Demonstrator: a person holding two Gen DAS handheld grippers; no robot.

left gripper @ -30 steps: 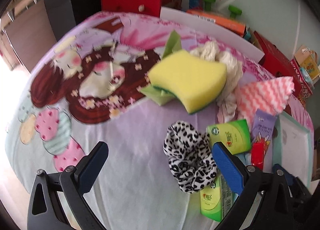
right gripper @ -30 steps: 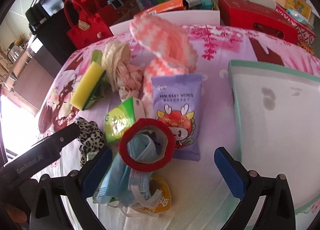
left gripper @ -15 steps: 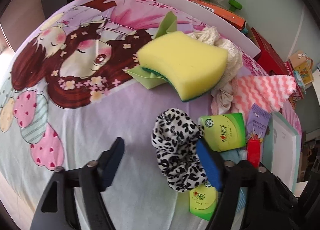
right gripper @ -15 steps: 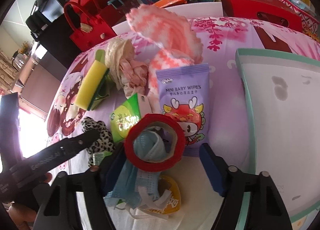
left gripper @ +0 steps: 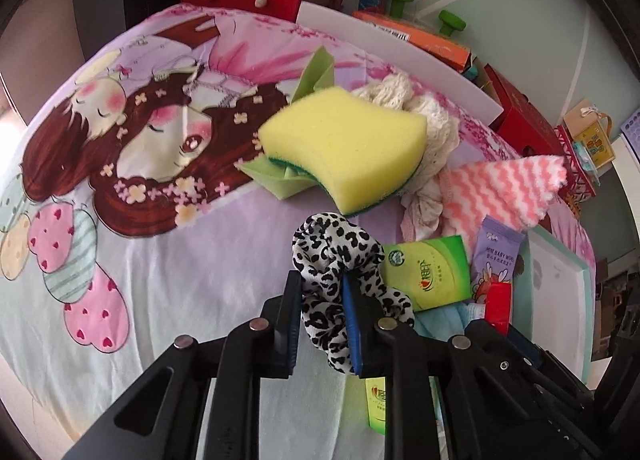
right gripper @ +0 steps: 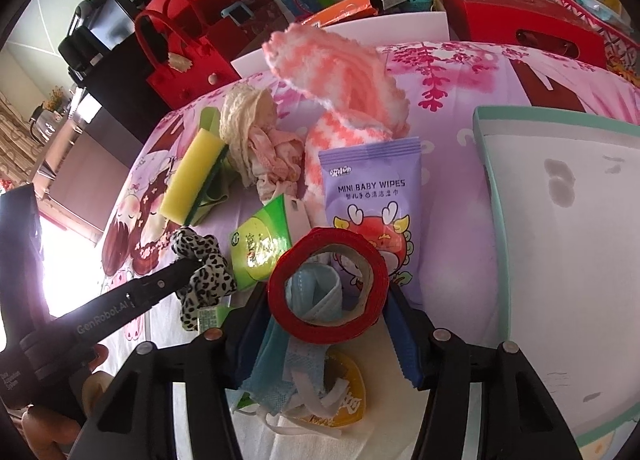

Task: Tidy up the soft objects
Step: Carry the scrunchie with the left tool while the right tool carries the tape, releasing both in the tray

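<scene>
Both grippers point steeply down at a cluttered bed. The left gripper is closing, its pads pinching the leopard scrunchie, which lies near the middle of the sheet just in front of the yellow sponge. The right gripper is also closing, its pads against both sides of the red tape roll, which rests on a blue mask below the wipes pack. A green tissue pack sits between the scrunchie and the roll. Left of the scrunchie the sheet is bare out to the bed's edge. Right of the roll stands a white tray with a mint rim, its floor free.
</scene>
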